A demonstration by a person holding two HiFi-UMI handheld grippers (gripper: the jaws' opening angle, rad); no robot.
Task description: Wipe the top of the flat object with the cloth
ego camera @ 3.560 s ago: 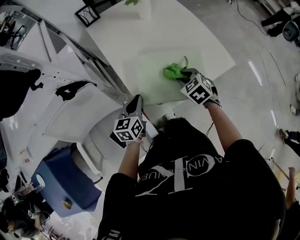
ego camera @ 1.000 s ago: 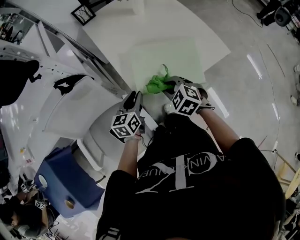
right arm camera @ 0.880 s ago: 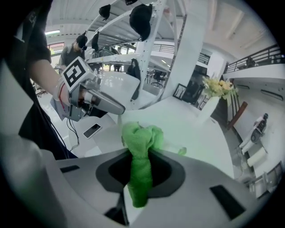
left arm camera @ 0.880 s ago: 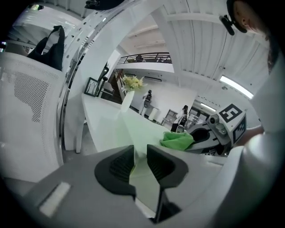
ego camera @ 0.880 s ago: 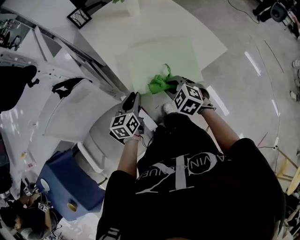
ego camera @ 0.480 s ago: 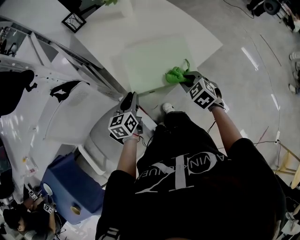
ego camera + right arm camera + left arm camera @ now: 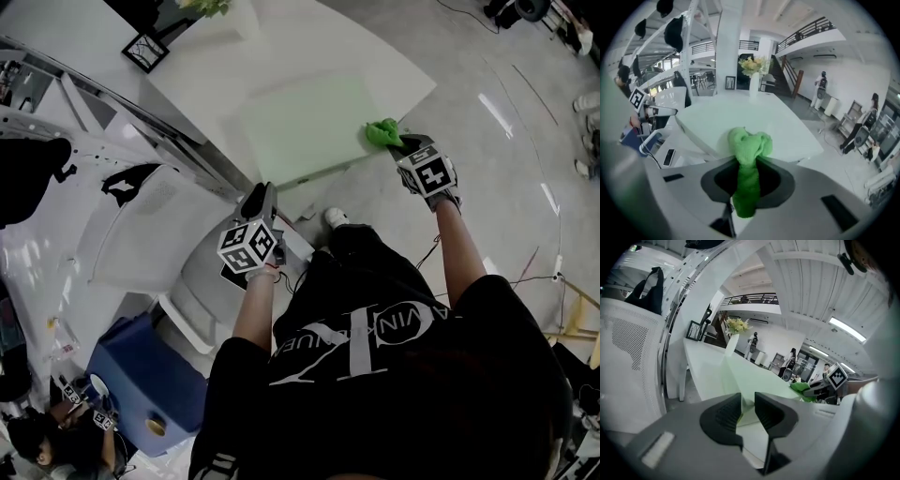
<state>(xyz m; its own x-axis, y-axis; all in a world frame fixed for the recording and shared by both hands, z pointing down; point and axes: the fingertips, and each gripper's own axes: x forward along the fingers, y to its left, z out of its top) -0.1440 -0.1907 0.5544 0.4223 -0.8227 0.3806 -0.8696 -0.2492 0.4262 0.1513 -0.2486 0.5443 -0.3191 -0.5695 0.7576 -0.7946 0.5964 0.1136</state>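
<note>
Two tongs: right gripper (image 7: 400,144) clamps bright green cloth (image 7: 381,133) at pale green flat board's (image 7: 300,122) edge; left gripper (image 7: 262,193) narrowly parted, empty. Black shirt (image 7: 375,375) lettering possibly includes "VIN".

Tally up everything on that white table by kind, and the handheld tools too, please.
green cloth: 1
pale green flat board: 1
black picture frame: 1
vase of flowers: 1
grippers: 2, the left gripper and the right gripper
Total: 6
</note>
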